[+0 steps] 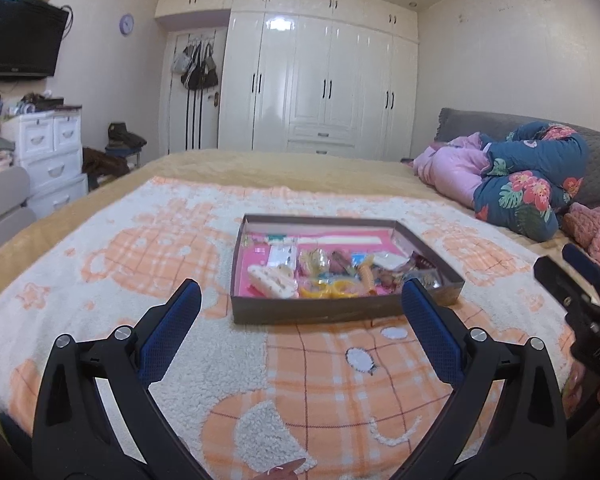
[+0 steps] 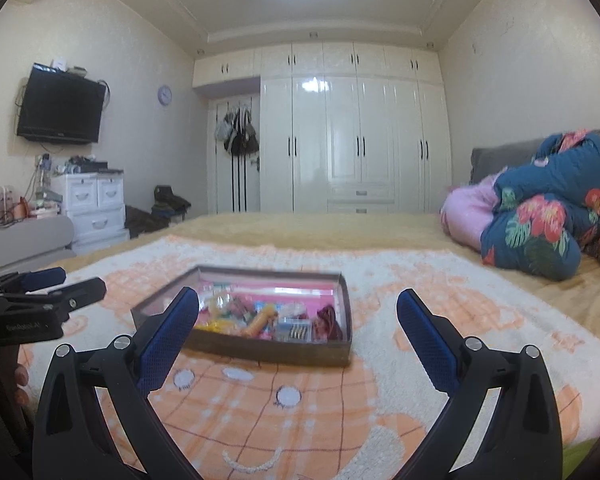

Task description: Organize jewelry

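Both grippers are hanging over the near end of the bed, neither one carrying anything. The left gripper [image 1: 300, 300] has its blue-padded fingers [image 1: 172, 332] spread wide, and the right gripper [image 2: 298, 308] is spread just as wide, with nothing between the pads on either one. In the right wrist view the left gripper pokes in from the left edge, and in the left wrist view the right one sits at the right edge, so they're side by side and apart. Under them is a fluffy white and orange blanket [image 1: 300, 380] with a plaid cartoon print, laid over the yellowish bed [image 1: 260, 168]. The jewelry box [image 1: 340, 312] is a shallow brown tray with a pink bottom, sitting on the blanket around the middle of the bed, just past the fingertips, lid off. It's full of small colourful bits [image 1: 332, 272], a whitish hair clip toward its near left corner, yellow pieces along its near edge; most of it is too blurry to name. Toward the right edge of the bed there's a bundled floral quilt [image 1: 532, 184] with pink bedding. Behind the far end of the bed is a white wardrobe [image 1: 324, 80], and a TV [image 1: 20, 44] hangs on the left wall.
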`<state>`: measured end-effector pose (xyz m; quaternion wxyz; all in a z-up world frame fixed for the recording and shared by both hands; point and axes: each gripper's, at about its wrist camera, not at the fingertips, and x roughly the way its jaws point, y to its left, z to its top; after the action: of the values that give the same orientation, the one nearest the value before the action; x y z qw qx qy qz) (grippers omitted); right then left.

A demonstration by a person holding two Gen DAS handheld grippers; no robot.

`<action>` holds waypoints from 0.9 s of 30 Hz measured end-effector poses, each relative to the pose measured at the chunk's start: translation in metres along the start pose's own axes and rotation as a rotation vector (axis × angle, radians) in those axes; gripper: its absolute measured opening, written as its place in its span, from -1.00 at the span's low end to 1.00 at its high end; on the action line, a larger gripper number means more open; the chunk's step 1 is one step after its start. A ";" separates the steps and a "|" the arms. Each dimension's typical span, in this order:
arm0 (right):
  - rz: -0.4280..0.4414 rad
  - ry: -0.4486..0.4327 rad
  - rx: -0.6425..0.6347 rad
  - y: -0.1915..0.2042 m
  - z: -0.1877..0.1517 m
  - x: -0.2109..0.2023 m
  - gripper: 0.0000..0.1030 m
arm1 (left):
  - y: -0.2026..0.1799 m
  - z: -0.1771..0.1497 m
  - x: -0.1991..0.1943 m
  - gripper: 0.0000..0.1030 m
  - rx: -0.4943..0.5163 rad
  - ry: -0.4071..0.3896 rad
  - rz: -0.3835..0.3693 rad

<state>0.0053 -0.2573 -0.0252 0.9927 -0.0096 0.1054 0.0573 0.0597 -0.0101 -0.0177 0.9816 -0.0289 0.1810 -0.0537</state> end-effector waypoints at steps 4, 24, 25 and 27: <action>-0.023 0.064 0.001 0.002 -0.016 0.017 0.88 | 0.005 -0.008 0.013 0.78 -0.007 0.032 0.024; -0.031 0.031 0.001 -0.003 -0.018 0.014 0.88 | 0.011 -0.012 0.019 0.78 -0.023 0.045 0.035; -0.032 0.029 0.002 -0.003 -0.018 0.013 0.88 | 0.011 -0.012 0.019 0.78 -0.022 0.044 0.036; -0.031 0.030 0.001 -0.003 -0.017 0.013 0.88 | 0.011 -0.012 0.019 0.78 -0.022 0.045 0.034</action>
<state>0.0149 -0.2596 -0.0449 0.9918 -0.0114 0.1203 0.0419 0.0743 -0.0023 -0.0367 0.9777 -0.0355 0.2039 -0.0355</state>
